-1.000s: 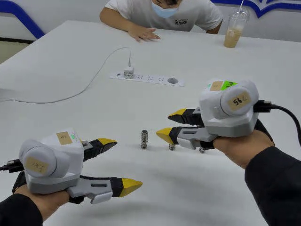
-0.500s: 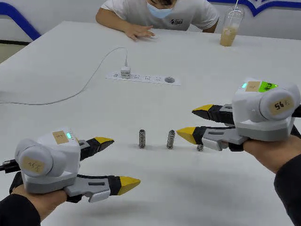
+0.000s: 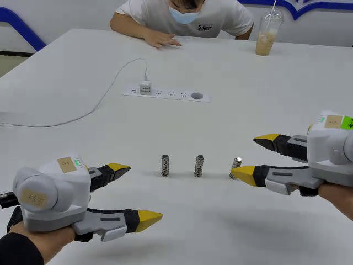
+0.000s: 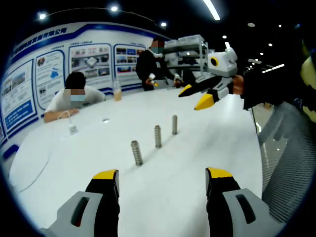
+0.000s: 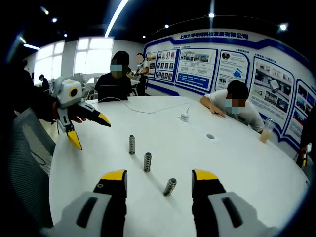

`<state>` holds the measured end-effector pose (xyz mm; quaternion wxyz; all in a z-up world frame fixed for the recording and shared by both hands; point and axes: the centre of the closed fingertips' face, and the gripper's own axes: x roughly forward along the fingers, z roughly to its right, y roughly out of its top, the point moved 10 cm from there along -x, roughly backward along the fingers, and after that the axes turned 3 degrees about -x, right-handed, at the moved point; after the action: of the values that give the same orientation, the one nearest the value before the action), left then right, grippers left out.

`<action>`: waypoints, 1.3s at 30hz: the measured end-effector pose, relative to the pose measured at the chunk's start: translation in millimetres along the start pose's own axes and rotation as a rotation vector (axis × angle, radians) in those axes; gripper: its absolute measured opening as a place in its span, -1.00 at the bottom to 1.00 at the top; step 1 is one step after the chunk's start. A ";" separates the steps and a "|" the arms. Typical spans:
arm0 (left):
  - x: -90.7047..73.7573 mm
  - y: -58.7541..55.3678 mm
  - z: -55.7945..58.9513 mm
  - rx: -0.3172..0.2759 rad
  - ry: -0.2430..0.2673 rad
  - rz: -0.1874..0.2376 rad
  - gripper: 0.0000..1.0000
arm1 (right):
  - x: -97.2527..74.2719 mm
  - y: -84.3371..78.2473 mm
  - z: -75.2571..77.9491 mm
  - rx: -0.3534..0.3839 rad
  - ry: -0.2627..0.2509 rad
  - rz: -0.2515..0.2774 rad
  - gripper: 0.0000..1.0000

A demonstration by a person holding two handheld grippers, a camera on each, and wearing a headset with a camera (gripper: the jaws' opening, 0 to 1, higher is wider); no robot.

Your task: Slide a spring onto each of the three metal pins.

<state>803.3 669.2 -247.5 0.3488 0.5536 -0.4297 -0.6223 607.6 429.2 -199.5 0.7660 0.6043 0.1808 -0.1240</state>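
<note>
white table, three spring-clad pins; left gripper and right gripper wide open, empty

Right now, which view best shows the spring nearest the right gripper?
The right gripper view: the spring stands close and unobstructed, just ahead of the right gripper, whose jaws stand open. The head view shows it small, right beside a yellow jaw tip. The left gripper view shows it farthest in the row of three.

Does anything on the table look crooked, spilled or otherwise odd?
Yes: the right spring, beside the right tongs, leans to one side, while the middle spring and the left spring stand upright. Nothing looks spilled or damaged.
</note>
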 end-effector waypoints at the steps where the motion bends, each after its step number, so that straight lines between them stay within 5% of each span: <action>1: -0.2 0.0 0.0 -0.001 0.000 0.000 0.45 | -1.6 -3.3 -0.7 0.004 0.000 0.000 0.10; 16: -1.2 -0.3 -0.6 -0.011 0.001 0.005 0.48 | -16.5 -37.7 -7.9 0.058 -0.011 -0.003 0.21; 39: -3.3 -4.0 -2.0 -0.021 0.014 0.011 0.49 | -19.7 -41.4 -13.9 0.071 -0.030 0.011 0.27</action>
<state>805.9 673.4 -249.9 0.3611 0.5520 -0.4236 -0.6208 571.1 432.3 -230.4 0.7473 0.6302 0.1615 -0.1353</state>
